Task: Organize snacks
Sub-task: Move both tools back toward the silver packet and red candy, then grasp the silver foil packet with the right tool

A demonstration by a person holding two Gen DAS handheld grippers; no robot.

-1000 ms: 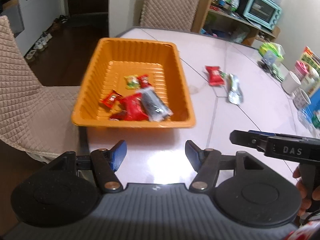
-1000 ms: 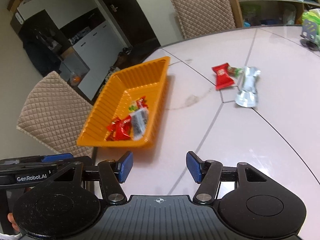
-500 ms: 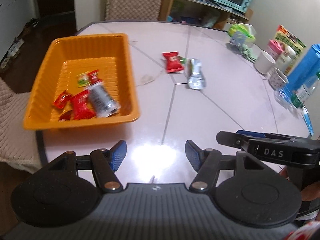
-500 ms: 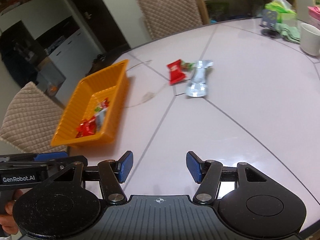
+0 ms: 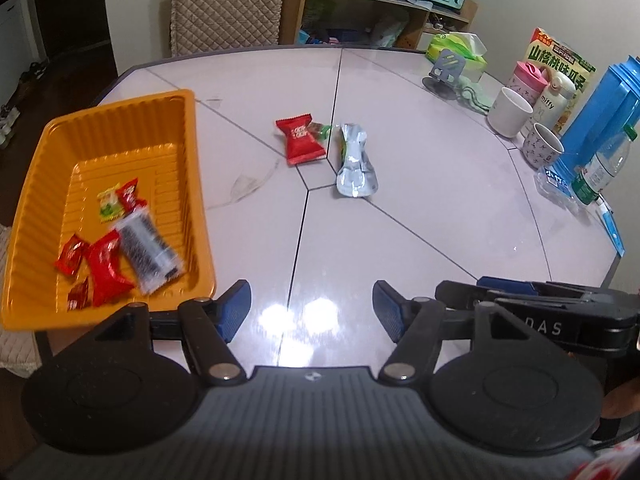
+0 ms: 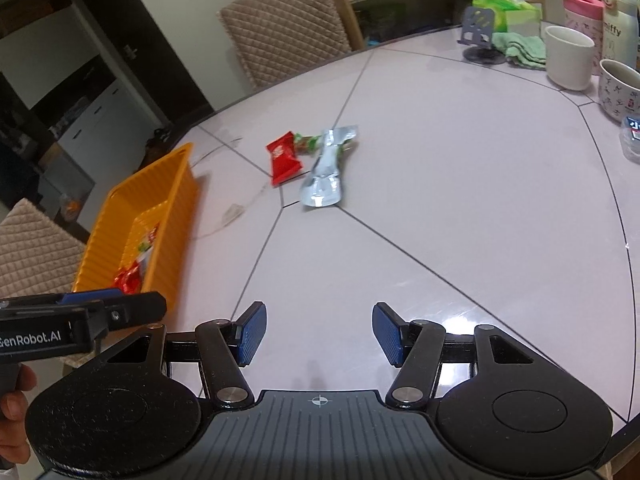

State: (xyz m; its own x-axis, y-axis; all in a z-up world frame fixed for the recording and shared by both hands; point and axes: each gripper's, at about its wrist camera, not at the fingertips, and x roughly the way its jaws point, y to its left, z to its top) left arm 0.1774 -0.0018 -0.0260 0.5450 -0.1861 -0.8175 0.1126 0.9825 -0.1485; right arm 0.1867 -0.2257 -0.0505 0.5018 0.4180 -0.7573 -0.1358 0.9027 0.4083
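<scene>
Left wrist view: the left gripper (image 5: 311,312), jaws spread and empty, hangs over a pale table (image 5: 440,208). The orange basket (image 5: 40,168) at left holds several wrapped snacks; a red packet (image 5: 301,141) and silver pouch (image 5: 355,162) lie beyond, probably next to be collected.

Right wrist view: the right gripper (image 6: 318,334), likewise spread and empty, faces that pair, a small green-wrapped item, blurred, between them. Mugs (image 6: 568,58) crowd the far right edge; a quilted chair (image 6: 284,26) stands behind.

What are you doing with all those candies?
A person is sorting snacks into the orange tray, holding tongs in each hand. Several wrapped snacks lie in it already. A red packet, a small green candy and a silver pouch wait on the table. Left tongs and right tongs are open, holding nothing.
</scene>
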